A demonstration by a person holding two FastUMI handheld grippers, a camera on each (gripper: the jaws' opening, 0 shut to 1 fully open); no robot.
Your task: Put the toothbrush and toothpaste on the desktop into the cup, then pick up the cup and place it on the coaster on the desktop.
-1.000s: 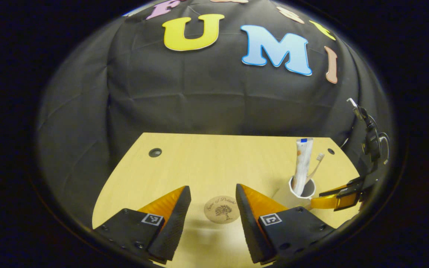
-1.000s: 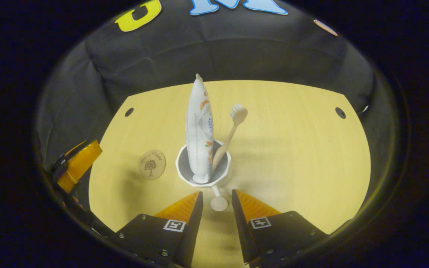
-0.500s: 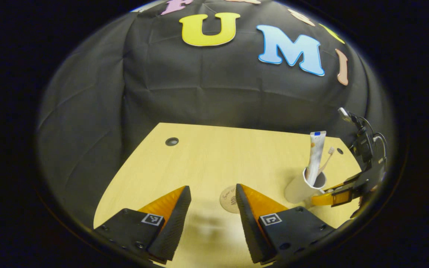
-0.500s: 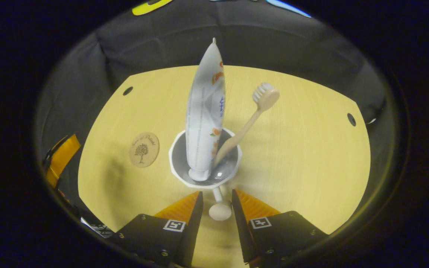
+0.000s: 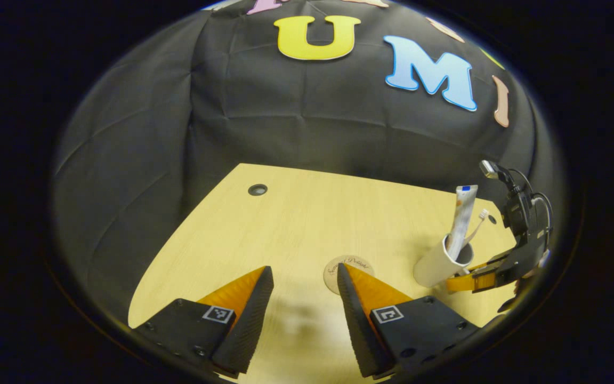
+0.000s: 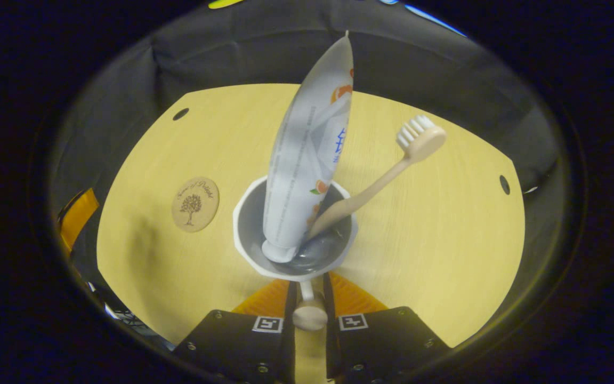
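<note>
A white cup [image 6: 244, 250] stands on the wooden desktop [image 6: 435, 240] with a white toothpaste tube [image 6: 307, 160] and a beige toothbrush [image 6: 376, 184] leaning inside it. My right gripper [image 6: 308, 290] is shut on the cup's handle [image 6: 309, 316]. A round wooden coaster [image 6: 195, 196] lies to the cup's left. In the left gripper view the cup [image 5: 435, 265] leans a little at the right, with the right gripper [image 5: 469, 280] at its rim. The coaster [image 5: 339, 264] lies partly behind one finger of my left gripper [image 5: 303, 274], which is open and holds nothing.
The desktop has small round cable holes [image 5: 257, 189] [image 6: 504, 184] near its far corners. Black cloth wall closes the back and sides. A cable runs from the right gripper's body [image 5: 523, 213]. The desk's left half [image 5: 243, 240] is bare wood.
My right gripper moved in to the cup and its fingers closed on the handle. The left gripper turned left, so cup and coaster slid right in its view.
</note>
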